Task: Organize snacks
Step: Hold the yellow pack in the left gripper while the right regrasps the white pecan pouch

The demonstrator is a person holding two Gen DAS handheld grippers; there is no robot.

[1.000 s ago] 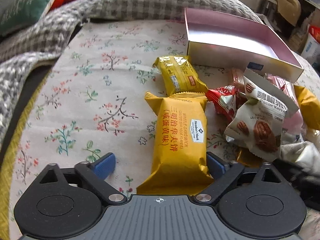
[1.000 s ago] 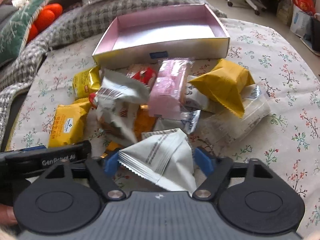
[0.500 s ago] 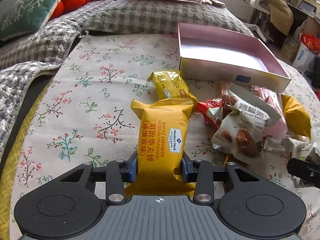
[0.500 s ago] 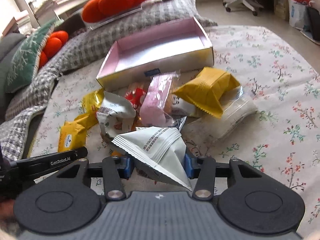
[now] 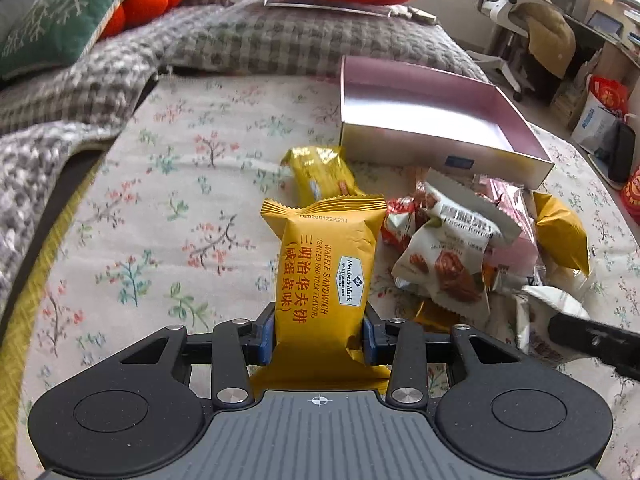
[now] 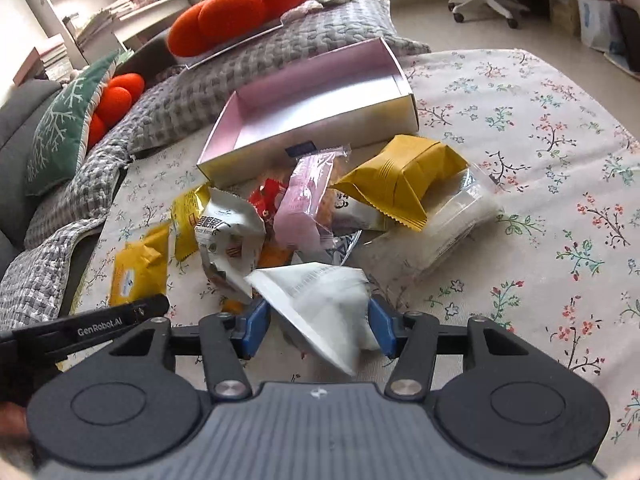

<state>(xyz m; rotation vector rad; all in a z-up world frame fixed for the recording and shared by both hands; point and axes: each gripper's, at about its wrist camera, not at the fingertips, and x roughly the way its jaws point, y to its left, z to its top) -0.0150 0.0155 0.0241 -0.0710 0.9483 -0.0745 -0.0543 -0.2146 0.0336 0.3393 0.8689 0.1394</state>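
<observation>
On a floral-clothed table [image 5: 168,208] beside a sofa, the left gripper [image 5: 319,334] clamps a yellow waffle sandwich pack [image 5: 324,276], the right gripper [image 6: 316,324] pinches a white packet [image 6: 320,300], and the pink box [image 6: 320,96] ahead of both holds nothing, with the snack pile [image 6: 320,208] between still unsorted.

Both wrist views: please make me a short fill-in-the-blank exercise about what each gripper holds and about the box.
1. The left gripper is shut on a yellow ____ sandwich packet.
2. The right gripper is shut on a crinkled ____ foil packet.
3. The shallow pink cardboard box holds ____ snacks.
4. That box lies on a ____-patterned cloth.

Missing words: waffle; white; no; floral
</observation>
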